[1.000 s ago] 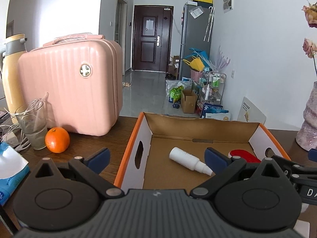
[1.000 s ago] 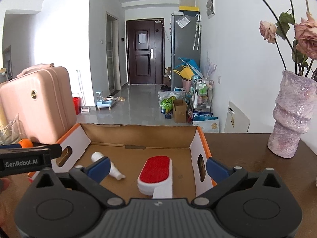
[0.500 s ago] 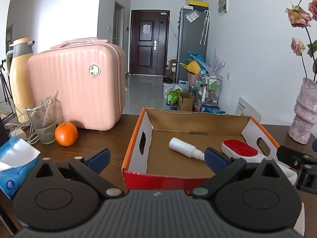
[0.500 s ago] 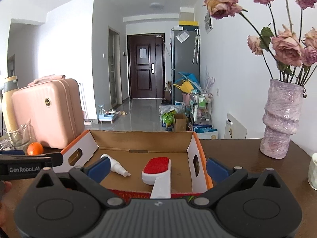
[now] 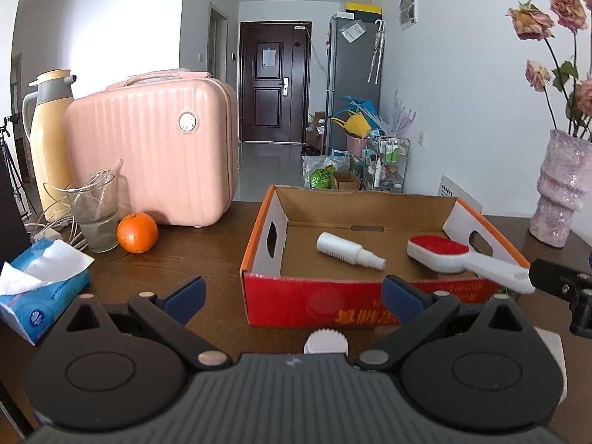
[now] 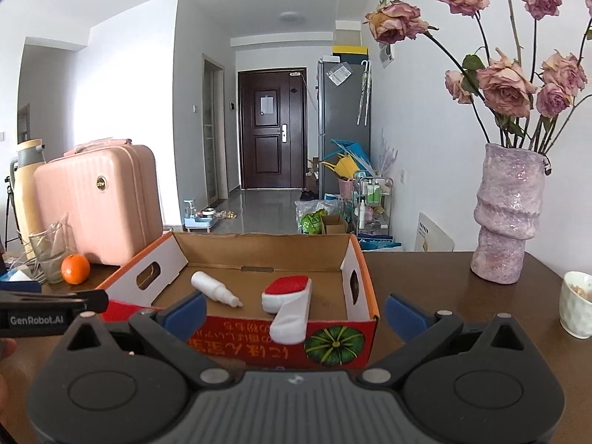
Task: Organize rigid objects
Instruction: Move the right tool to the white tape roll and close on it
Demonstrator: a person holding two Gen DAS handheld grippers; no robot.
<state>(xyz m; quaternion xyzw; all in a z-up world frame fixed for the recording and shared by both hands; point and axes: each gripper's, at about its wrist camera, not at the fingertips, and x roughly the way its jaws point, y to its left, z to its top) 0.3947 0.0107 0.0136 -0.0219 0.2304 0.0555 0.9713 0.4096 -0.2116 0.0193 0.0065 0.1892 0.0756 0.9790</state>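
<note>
A cardboard box (image 5: 318, 299) (image 6: 366, 318) with orange rims and a red front stands on the dark wooden table. Inside lie a white bottle (image 5: 347, 250) (image 6: 214, 288) and a red-and-white brush (image 5: 440, 255) (image 6: 290, 290), whose white handle sticks out over the front rim. A white ribbed cap (image 5: 325, 341) peeks up between the box front and my left gripper body. My left gripper (image 5: 292, 292) is open, short of the box, nothing between its fingers. My right gripper (image 6: 294, 307) is open too, in front of the box.
Left of the box stand a pink suitcase (image 5: 155, 148), a cream thermos (image 5: 48, 140), a glass (image 5: 96, 214), an orange (image 5: 137, 232) and a tissue pack (image 5: 40, 288). A purple vase of roses (image 6: 507, 214) and a small cup (image 6: 575, 303) stand on the right.
Both grippers have drawn back and up from over the box, so its red front now shows. A white cap has come into the left wrist view.
</note>
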